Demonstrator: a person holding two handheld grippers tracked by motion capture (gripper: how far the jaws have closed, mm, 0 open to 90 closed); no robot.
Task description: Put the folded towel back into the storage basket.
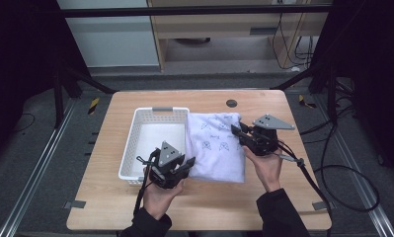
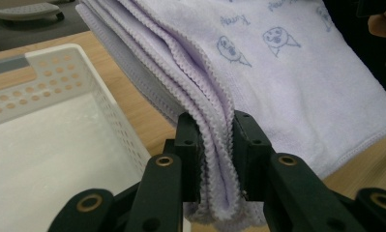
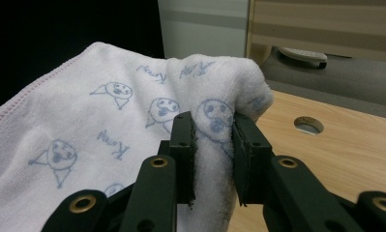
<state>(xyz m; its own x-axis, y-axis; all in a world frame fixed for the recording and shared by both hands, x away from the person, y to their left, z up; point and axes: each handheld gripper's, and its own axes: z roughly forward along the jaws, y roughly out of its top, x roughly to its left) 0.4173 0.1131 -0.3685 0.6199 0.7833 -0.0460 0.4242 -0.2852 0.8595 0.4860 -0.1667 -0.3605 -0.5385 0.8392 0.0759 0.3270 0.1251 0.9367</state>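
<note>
Towel clamped by both hand-held grippers, beside basket.

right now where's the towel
In the high view the folded towel lies mid-table, right of the basket, pinched at its near-left corner by the left gripper and at its right edge by the right gripper.

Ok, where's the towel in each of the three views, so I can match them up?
High view: the towel lies folded mid-table, right of the basket.
Left gripper view: it runs from top centre down to the jaws, which pinch its layered edge.
Right gripper view: it covers the left and centre, a bunched fold clamped in the jaws.
Shared landmark: the blue cartoon faces printed on it.
</note>
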